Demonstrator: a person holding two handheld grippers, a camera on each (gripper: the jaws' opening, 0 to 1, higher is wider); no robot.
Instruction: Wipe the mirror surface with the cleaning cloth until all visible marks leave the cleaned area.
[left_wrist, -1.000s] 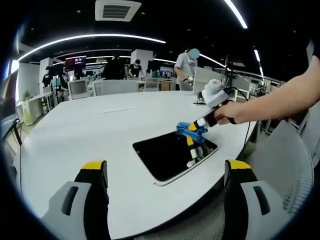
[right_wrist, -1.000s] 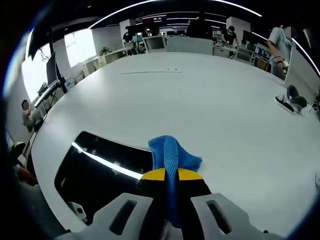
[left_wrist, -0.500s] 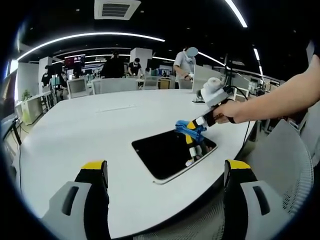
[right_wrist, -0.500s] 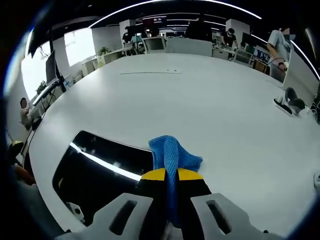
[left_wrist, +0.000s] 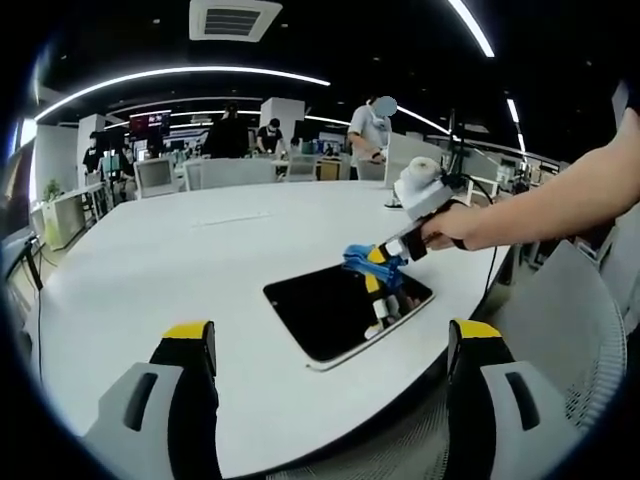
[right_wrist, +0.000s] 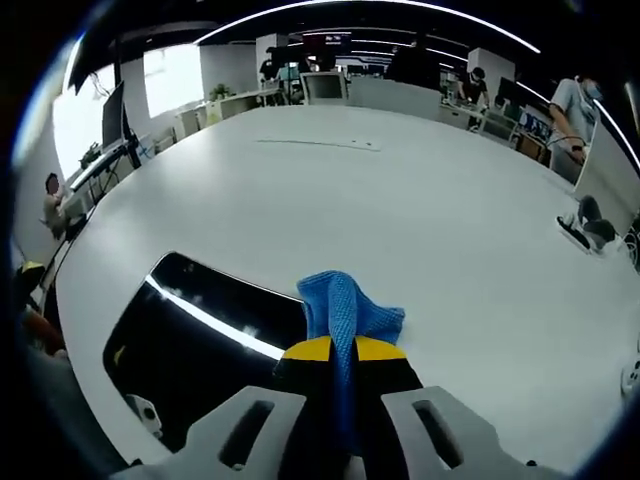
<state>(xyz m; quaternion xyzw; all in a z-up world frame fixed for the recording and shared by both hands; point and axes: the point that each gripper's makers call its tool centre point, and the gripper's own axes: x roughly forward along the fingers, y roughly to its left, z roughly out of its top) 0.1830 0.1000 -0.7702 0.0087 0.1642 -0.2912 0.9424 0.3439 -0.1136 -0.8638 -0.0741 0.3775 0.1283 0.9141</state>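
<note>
A dark rectangular mirror (left_wrist: 335, 308) lies flat on the white table (left_wrist: 180, 260) near its right edge. My right gripper (left_wrist: 382, 258) is shut on a blue cleaning cloth (left_wrist: 360, 256) and holds it over the mirror's far right corner. In the right gripper view the cloth (right_wrist: 342, 305) sticks out past the yellow-tipped jaws of the right gripper (right_wrist: 337, 352), with the mirror (right_wrist: 195, 335) to the left reflecting ceiling lights. My left gripper (left_wrist: 330, 345) hangs open in front of the table, well short of the mirror, with nothing between its jaws.
A person's arm (left_wrist: 560, 200) reaches in from the right holding the right gripper. A grey mesh chair (left_wrist: 575, 330) stands off the table's right edge. People (left_wrist: 370, 130) and desks fill the far room. A small dark object (right_wrist: 580, 215) lies on the table's far right.
The right gripper with the cloth has shifted slightly left over the mirror's far corner. The left gripper has stayed put.
</note>
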